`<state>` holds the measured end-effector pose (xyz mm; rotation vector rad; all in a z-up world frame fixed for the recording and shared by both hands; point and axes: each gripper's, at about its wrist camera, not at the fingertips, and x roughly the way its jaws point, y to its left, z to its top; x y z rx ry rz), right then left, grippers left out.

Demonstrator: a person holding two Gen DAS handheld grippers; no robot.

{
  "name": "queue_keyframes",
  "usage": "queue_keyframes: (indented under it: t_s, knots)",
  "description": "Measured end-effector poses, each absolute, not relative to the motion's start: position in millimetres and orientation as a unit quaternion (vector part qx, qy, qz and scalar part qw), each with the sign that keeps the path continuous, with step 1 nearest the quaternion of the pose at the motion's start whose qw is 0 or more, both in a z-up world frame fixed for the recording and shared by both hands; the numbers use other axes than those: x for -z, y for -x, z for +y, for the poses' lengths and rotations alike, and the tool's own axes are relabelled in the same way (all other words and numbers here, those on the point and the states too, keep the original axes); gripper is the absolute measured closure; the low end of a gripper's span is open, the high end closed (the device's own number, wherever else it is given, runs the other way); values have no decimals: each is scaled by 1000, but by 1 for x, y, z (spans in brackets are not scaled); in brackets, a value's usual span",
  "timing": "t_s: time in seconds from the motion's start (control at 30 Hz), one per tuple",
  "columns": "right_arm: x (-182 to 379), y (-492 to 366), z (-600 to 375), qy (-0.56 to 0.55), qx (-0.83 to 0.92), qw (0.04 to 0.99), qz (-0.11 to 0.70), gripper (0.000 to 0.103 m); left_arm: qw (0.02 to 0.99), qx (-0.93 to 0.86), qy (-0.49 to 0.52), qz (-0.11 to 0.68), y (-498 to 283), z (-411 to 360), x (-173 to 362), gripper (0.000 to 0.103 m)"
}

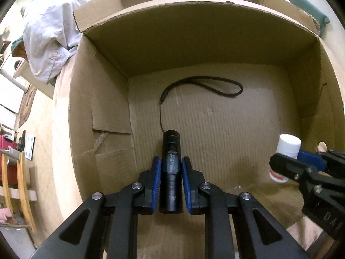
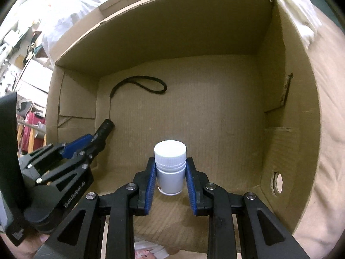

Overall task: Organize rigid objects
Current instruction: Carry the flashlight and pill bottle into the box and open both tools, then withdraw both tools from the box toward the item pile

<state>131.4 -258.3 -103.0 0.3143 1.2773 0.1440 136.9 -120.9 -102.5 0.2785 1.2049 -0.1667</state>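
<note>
Brown box, black torch, white bottle

I saw a plain brown cardboard box (image 1: 215, 49) with a ribbed floor, a black flashlight (image 1: 171, 168) trailing a black wrist strap (image 1: 202, 86), and a white pill bottle (image 2: 170, 168) with a ridged white cap; both black grippers wore blue pads (image 1: 156, 185), and pale printed fabric (image 1: 47, 32) lay outside.

An open cardboard box (image 1: 103, 99) sits on a soft surface covered in pale pinkish fabric (image 2: 327, 129), seemingly a bed. The fabric shows along the box's left side in the left wrist view and along its right side in the right wrist view. A crumpled white printed cloth (image 1: 47, 34) lies on the same surface just beyond the box's far left corner. Inside, a black cord loop (image 1: 207, 86) lies flat on the corrugated box floor (image 1: 237, 125) near the far wall.
</note>
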Motion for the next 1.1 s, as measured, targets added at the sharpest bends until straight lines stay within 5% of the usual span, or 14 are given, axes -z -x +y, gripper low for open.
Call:
queue_keyframes:
  t_s: [0.07,0.17,0.23,0.47,1.1]
  knots:
    - [100,-133,-259,-152,-66,793,586,75,814,79,-125,562,-134,-121,96,85]
    - [86,-132,-261,-150,-64,810,563,67,822,86,-100,554,-131,-119,81,63]
    - [74,-132,-262,-140,-57,826,544,46,831,85,-93,541,-128,-118,68,45]
    - [54,-129,-270,-163,-55,848,501,0,841,85,-69,531,-128,-113,54,32]
    - [49,-123,-276,-170,-46,850,497,0,846,103,-69,519,-124,-103,32,32]
